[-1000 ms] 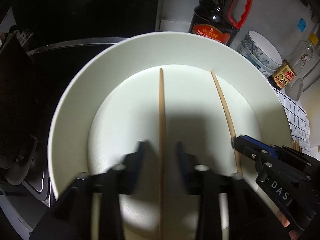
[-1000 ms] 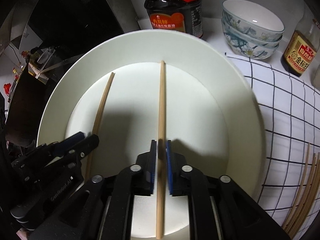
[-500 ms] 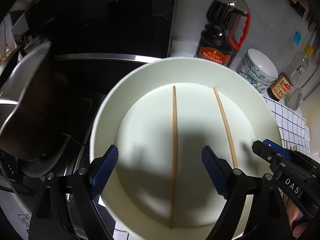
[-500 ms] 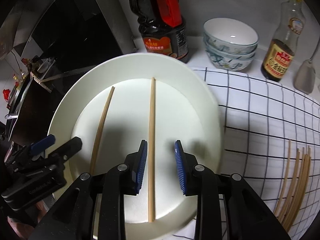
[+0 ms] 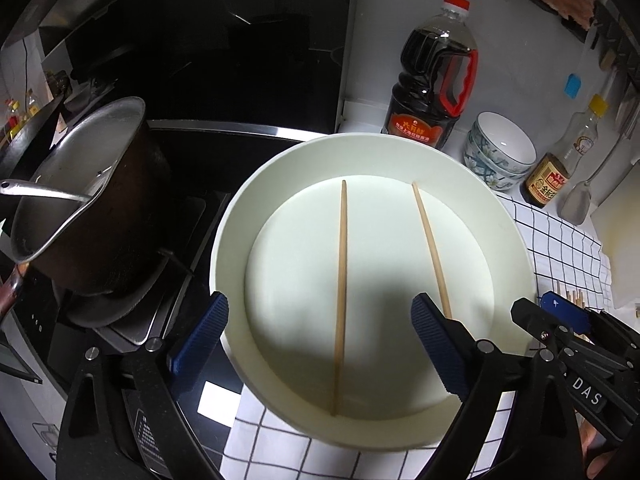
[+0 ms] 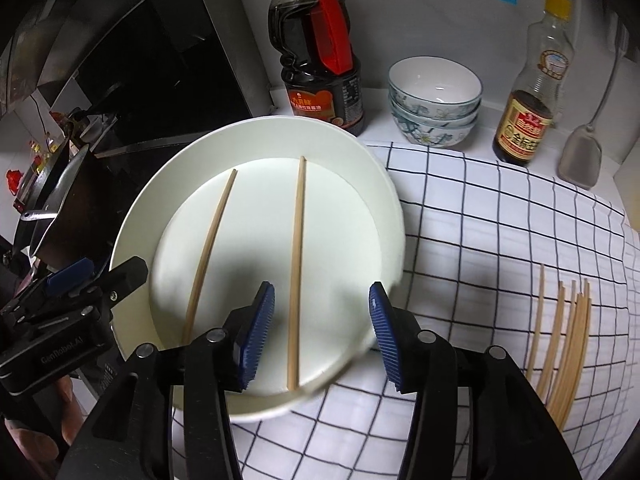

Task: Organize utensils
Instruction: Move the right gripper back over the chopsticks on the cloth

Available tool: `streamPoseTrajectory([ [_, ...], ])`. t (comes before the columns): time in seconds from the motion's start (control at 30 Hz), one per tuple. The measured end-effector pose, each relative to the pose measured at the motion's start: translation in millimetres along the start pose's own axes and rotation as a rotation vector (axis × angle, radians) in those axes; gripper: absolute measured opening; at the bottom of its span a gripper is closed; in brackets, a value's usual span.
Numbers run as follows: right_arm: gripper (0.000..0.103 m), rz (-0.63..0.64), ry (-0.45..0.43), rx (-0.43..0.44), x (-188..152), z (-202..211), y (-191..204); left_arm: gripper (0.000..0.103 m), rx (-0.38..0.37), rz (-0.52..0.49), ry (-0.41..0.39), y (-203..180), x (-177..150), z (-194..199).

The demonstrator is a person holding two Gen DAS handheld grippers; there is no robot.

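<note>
- Plate: white, round, sits partly on the checked cloth, partly over the stove edge.
- Two chopsticks lie flat in the plate, well apart, not touching.
- Left stick: long axis runs near-to-far; in left wrist view nearly straight up the frame, near end at plate's near rim, far end at the inner ring.
- Right stick: also near-to-far; in left view its far end leans toward the left stick, so the pair narrows going away. Near end hidden behind the left claw's pad there.
- Which end is the tip: can't tell.
- Left claw: wide apart, holding nothing, hangs over plate's near side w/ left stick between the pads in view. In right view only its body shows at left edge.
- Right claw: apart, empty, over plate's near rim; right stick runs up between its pads, no contact seen.
- Spare sticks: loose bundle on cloth, right of plate, well apart from it, roughly near-to-far too.
- Behind plate: soy jug, stacked bowls, small bottle, spatula.
- Pot on stove, left of plate.
</note>
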State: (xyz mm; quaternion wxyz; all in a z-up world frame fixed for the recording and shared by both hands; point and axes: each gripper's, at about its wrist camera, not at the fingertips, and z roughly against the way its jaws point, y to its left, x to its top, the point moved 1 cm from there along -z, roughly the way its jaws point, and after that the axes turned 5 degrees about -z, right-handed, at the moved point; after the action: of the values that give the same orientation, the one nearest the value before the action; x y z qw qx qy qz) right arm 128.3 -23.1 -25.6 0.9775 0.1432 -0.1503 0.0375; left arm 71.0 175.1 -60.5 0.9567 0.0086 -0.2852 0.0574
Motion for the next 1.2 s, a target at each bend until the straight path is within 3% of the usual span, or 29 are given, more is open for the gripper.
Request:
streamPoseTrajectory([
  [0.6, 0.055, -0.018, -0.011, -0.011, -38.5, 46.4, -40.1, 0.094, -0.010, -0.012, -0.012, -38.5, -30.9, 37.8],
  [0.87, 0.055, -0.078, 0.006, -0.041, -61.7, 56.5, -82.7, 0.095, -0.023, -0.064, -0.001, -69.7, -41.8, 42.9],
  [1.2, 0.055, -0.216, -0.005, -0.118, -96.6, 80.6, -152.6, 0.095, -0.116, -0.196, 0.016, -137.2, -57.5, 42.7],
])
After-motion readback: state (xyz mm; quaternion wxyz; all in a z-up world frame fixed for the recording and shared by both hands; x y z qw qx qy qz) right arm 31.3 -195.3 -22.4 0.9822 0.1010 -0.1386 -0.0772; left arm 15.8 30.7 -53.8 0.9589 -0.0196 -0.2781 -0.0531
